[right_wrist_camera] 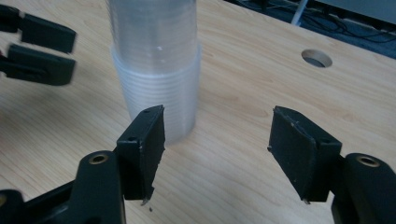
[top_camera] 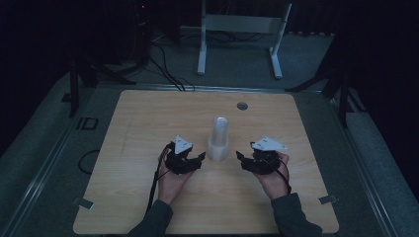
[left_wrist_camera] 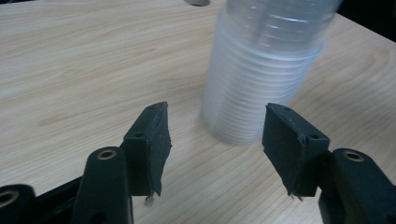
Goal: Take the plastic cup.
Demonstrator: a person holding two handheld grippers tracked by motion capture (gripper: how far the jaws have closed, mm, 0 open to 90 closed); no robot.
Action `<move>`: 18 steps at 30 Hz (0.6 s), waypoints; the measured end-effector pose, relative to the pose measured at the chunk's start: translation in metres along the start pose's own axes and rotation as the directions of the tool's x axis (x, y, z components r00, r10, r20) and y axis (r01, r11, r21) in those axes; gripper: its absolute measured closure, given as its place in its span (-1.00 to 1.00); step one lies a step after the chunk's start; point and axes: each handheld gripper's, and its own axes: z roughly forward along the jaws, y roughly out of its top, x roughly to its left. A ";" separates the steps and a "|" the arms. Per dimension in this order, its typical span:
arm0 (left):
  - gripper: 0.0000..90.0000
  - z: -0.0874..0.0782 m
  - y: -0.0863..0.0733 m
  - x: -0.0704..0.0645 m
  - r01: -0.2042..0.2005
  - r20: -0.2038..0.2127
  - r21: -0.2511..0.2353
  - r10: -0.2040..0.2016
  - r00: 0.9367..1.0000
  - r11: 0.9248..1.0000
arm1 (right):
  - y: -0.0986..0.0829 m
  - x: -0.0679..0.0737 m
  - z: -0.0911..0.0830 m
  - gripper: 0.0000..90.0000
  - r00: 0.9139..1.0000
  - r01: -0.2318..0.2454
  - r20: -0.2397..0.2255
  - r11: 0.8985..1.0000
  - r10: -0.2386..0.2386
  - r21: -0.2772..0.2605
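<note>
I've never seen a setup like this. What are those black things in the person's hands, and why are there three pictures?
A person sits at a light wooden table holding a black two-jaw tool in each hand: the left tool and the right tool. One picture looks down from above. The other two come from small cameras riding on each tool, looking out between its jaws. On the table stands an upside-down stack of clear plastic cups, between the two tools. A small round hole sits near the table's far edge. Both tools are open and hold nothing; they point at the stack from either side.
</note>
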 end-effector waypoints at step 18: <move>-0.60 0.029 0.011 -0.014 -0.020 0.064 -0.021 0.021 0.998 1.000 | 0.037 0.003 0.005 -0.33 0.996 -0.047 -0.085 0.996 0.040 -0.079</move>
